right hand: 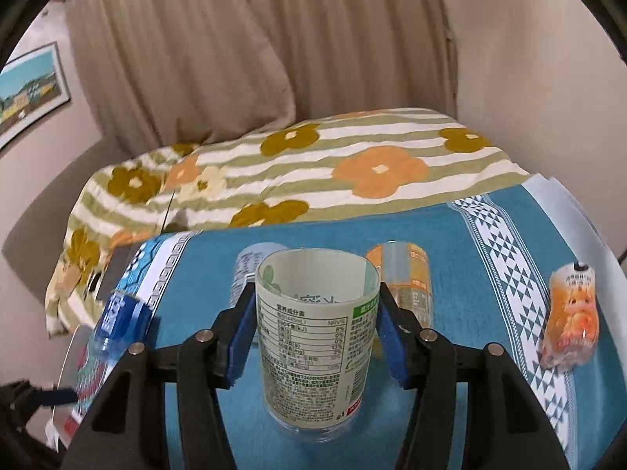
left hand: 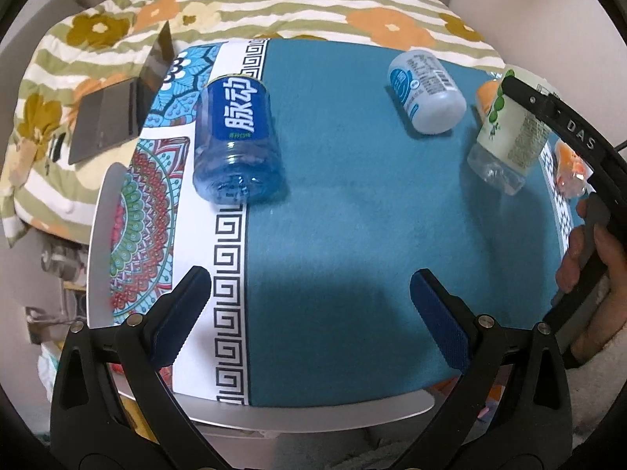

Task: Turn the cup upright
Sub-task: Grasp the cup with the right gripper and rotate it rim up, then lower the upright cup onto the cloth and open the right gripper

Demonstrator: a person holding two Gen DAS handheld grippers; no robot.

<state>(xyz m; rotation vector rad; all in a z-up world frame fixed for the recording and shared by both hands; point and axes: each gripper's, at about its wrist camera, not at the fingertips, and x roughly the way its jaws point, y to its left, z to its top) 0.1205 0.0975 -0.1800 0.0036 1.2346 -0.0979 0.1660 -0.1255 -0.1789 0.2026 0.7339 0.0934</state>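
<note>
Cup (right hand: 317,337): clear glossy plastic w/ printed paper-look label; blue bottle (left hand: 239,133): translucent glossy plastic; table mat (left hand: 352,215): matt felt-like cloth; gripper pads (left hand: 439,317): blue ribbed, matt; bedspread (right hand: 313,164): soft cloth.

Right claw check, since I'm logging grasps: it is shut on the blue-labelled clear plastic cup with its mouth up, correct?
Not quite: the right wrist view shows the right claw shut on the green-and-white-labelled clear plastic cup, mouth up.

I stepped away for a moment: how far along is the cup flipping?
Done: the green-label cup stands mouth-up. In hand: the right gripper is clamped on it. Left: the blue cup and white-label cup lie sideways; the left gripper is open.
</note>
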